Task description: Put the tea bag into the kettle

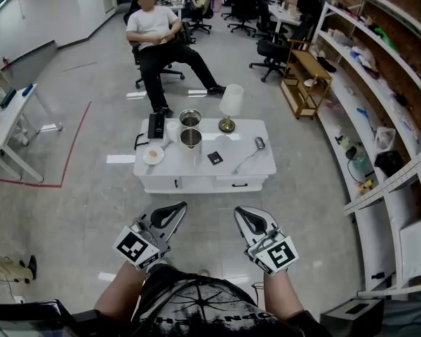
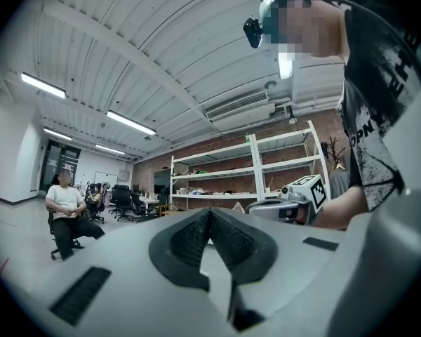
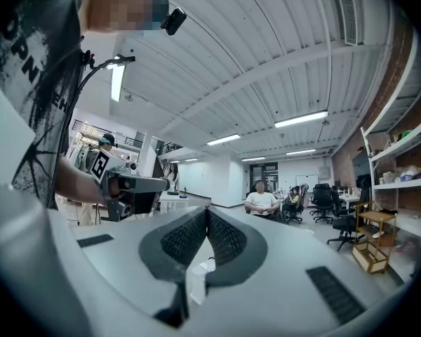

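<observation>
Ahead stands a shiny steel kettle (image 1: 190,137); left hand-held gripper (image 1: 177,209) and right hand-held gripper (image 1: 242,215) are closed.

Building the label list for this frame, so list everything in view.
table: one, white, low, floor centre
metal pots: two, silver, table's left-centre, one behind the other
lamp: one, white shade, brass base, table's far edge
ladle: one, silver, table's right
dark packet: one, black, table middle; possibly the tea bag
dish: one, white, table's near left
black device: one, table's far left
seated person: one, white shirt, beyond table
shelving: white, right wall
left tongs: grey, shut, empty
right tongs: grey, shut, empty
</observation>
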